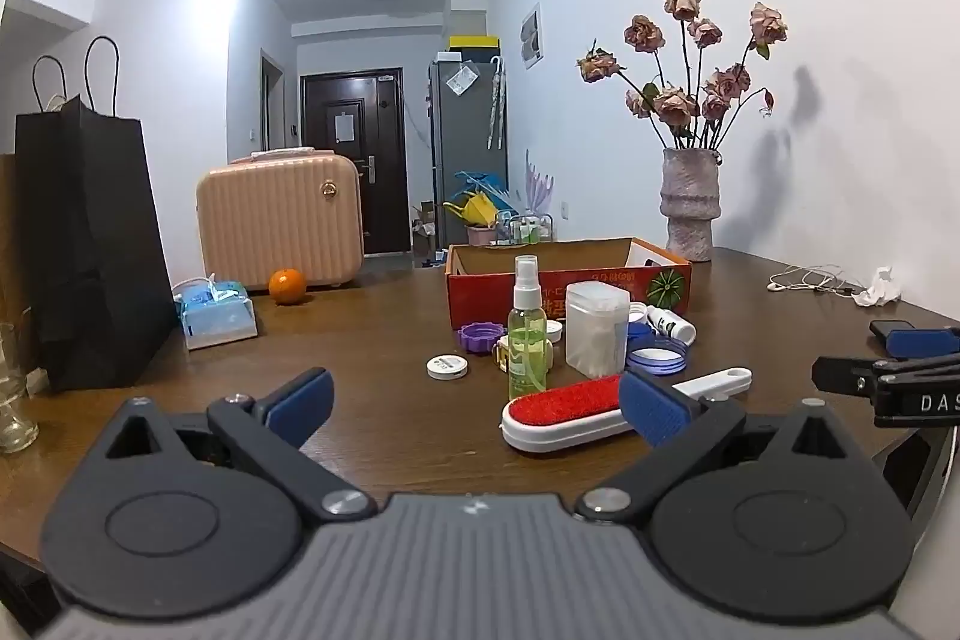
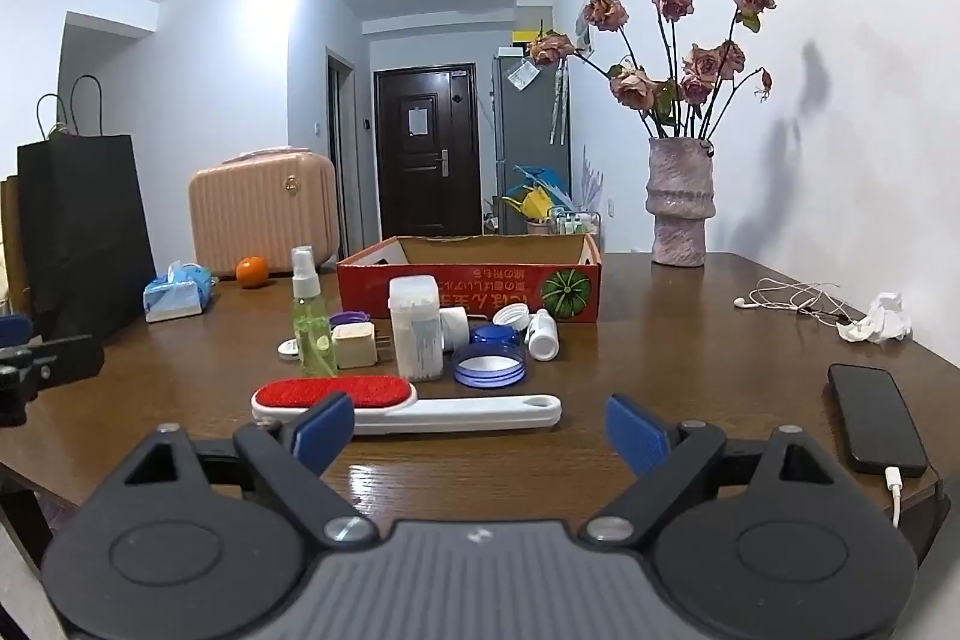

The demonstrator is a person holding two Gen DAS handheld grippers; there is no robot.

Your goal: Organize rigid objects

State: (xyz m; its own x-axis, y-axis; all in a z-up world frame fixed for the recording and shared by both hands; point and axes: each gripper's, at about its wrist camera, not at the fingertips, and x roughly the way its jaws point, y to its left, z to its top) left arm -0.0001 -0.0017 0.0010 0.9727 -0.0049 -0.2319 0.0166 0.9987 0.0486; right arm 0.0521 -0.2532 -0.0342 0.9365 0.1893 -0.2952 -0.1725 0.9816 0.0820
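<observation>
A red box (image 2: 468, 289) sits mid-counter (image 2: 690, 358), open top, with the clutter crowded just before it — spray bottle (image 2: 311, 322), clear tub (image 2: 416, 328), blue lids (image 2: 489, 363), white vials (image 2: 542, 334). The lint brush (image 2: 384, 400) lies nearest, flat, red pad left, white handle right. A phone (image 2: 876, 418) lies right; a vase (image 2: 678, 208) of dried roses stands behind. Both claws hover low over the near edge, jaws spread and empty — left claw (image 1: 477, 400), right claw (image 2: 480, 430).
</observation>
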